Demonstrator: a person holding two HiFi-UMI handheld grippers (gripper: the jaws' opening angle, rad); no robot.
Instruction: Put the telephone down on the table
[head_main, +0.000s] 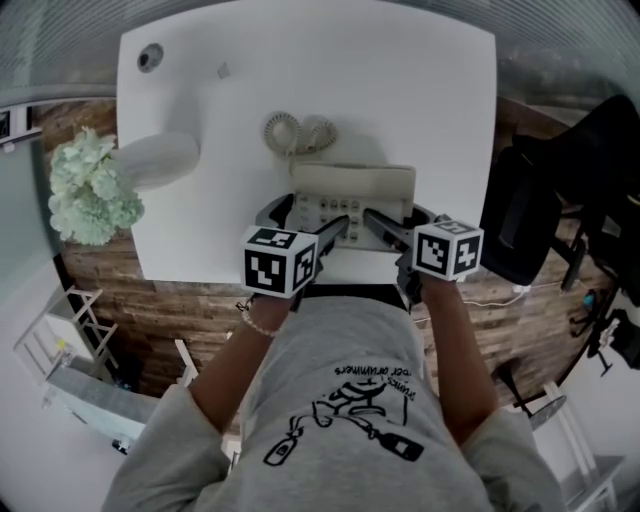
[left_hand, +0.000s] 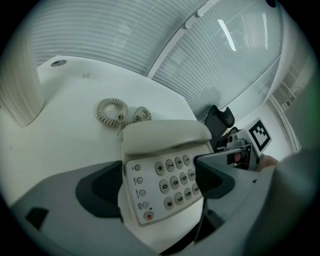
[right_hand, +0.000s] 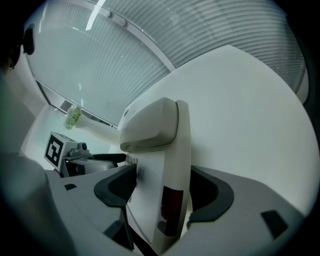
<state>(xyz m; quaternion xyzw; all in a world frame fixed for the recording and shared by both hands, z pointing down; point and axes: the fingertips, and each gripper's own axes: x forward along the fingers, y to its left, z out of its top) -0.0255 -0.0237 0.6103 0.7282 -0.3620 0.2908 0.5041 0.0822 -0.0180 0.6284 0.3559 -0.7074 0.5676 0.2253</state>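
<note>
Showing the set-down stage: the telephone (head_main: 355, 195) lies keypad-up on the white table (head_main: 420, 90), toward the 6 o'clock edge of the top in the head view, with its handset (head_main: 355, 180) seated across the upper end. The coiled cord (head_main: 298, 132) rests slack on the tabletop at 11 o'clock from the body, which suggests that the rear of the unit bears on the surface. The two grippers come in from the near edge, each taking one front corner so that the load is shared. The left gripper (left_hand: 160, 175), at 7 o'clock from the telephone, appears to grasp it. One jaw lies across the keypad (left_hand: 172, 180) and the other passes beneath the left edge, a pinch through the thickness of the casing that keeps the body from tipping. The right gripper (right_hand: 165, 187), at 5 o'clock, stands released. Its jaws are spread wide about the right side of the casing, and a thin dark gap shows at the outer pad, so the telephone sits between them unpressed. By this reading the weight is on the table and only the left grip is left to let go.
</note>
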